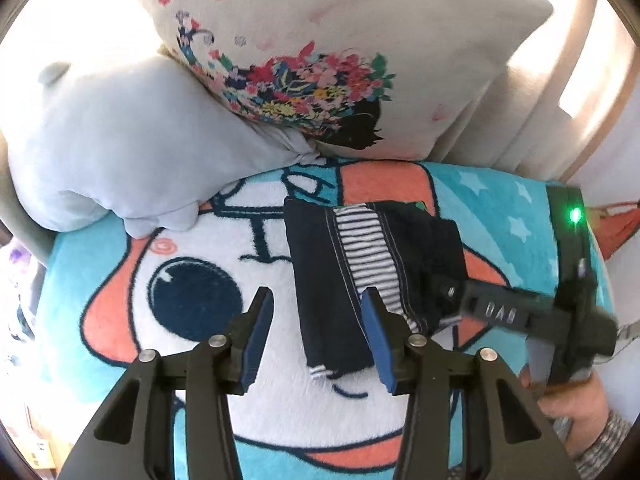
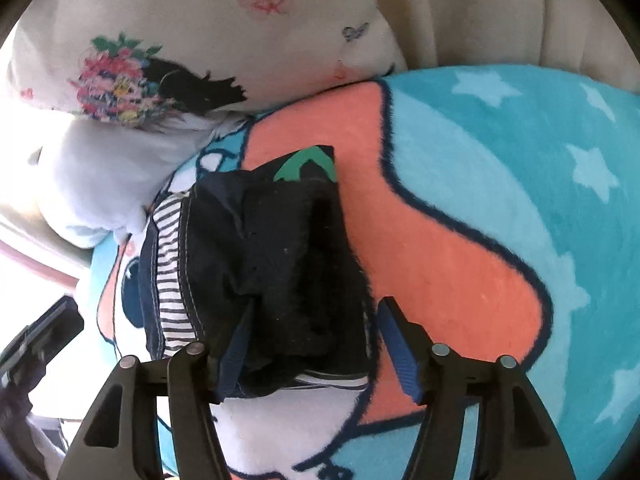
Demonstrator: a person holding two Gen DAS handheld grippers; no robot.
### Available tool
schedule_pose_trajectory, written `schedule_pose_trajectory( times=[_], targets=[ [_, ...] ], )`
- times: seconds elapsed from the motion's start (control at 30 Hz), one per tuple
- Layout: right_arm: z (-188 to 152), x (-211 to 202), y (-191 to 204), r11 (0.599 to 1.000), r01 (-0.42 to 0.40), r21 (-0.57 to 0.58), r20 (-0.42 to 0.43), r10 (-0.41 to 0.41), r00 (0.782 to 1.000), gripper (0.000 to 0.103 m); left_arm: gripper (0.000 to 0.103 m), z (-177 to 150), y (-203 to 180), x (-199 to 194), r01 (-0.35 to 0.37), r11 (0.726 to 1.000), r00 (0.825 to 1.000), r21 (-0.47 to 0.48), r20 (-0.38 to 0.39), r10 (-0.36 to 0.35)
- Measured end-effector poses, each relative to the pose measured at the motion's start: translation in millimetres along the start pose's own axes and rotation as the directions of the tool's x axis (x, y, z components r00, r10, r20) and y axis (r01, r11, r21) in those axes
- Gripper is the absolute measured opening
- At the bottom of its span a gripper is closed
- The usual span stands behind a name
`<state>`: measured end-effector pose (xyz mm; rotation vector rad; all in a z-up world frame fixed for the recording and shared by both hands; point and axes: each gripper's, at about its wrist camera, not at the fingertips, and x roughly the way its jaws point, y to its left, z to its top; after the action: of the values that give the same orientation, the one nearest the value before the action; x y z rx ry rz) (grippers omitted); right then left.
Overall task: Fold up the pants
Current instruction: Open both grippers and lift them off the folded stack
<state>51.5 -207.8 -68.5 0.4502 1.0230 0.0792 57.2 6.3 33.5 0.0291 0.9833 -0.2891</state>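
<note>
The small dark navy pants (image 1: 344, 276) with a striped lining lie folded on a cartoon blanket (image 1: 192, 360). In the right wrist view the pants (image 2: 272, 264) fill the middle, with a green-printed part at their far end. My left gripper (image 1: 316, 336) is open and empty, hovering over the near left edge of the pants. My right gripper (image 2: 316, 344) is open, its jaws standing either side of the near edge of the pants. It shows from the side in the left wrist view (image 1: 440, 292), at the right edge of the pants.
A floral printed pillow (image 1: 320, 52) and a pale blue plush pillow (image 1: 104, 140) lean at the far side of the blanket. Beige curtains (image 1: 532, 120) hang behind. The blanket (image 2: 500, 184) stretches to the right with stars on it.
</note>
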Motion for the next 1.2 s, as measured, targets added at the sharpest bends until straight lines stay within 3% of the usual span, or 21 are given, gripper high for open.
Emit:
schedule_pose_trajectory(
  times=[0.2, 0.43, 0.77, 1.2],
  targets=[
    [-9.5, -36.7, 7.3, 1.000, 0.025, -0.004, 0.069, -0.025, 0.997, 0.067, 0.051, -13.3, -4.3, -16.2, 0.007, 0.999, 1.000, 0.031, 0.025, -0.008],
    [-37.6, -59.8, 5.4, 0.996, 0.088, -0.008, 0.084, -0.087, 0.993, 0.068, 0.052, -23.2, -8.2, -31.4, 0.020, 0.999, 0.999, 0.042, 0.045, -0.022],
    [-62.3, -70.8, 3.7, 0.993, 0.119, -0.021, 0.081, -0.117, 0.990, 0.068, 0.055, -31.8, -17.8, -46.5, 0.023, 0.998, 0.997, 0.058, 0.078, -0.027],
    [-66.5, -73.6, 13.8, 0.991, 0.118, -0.064, 0.082, -0.112, 0.990, 0.068, 0.058, -35.9, -21.8, -54.4, 0.008, 0.999, 0.995, 0.052, 0.102, -0.013]
  ],
)
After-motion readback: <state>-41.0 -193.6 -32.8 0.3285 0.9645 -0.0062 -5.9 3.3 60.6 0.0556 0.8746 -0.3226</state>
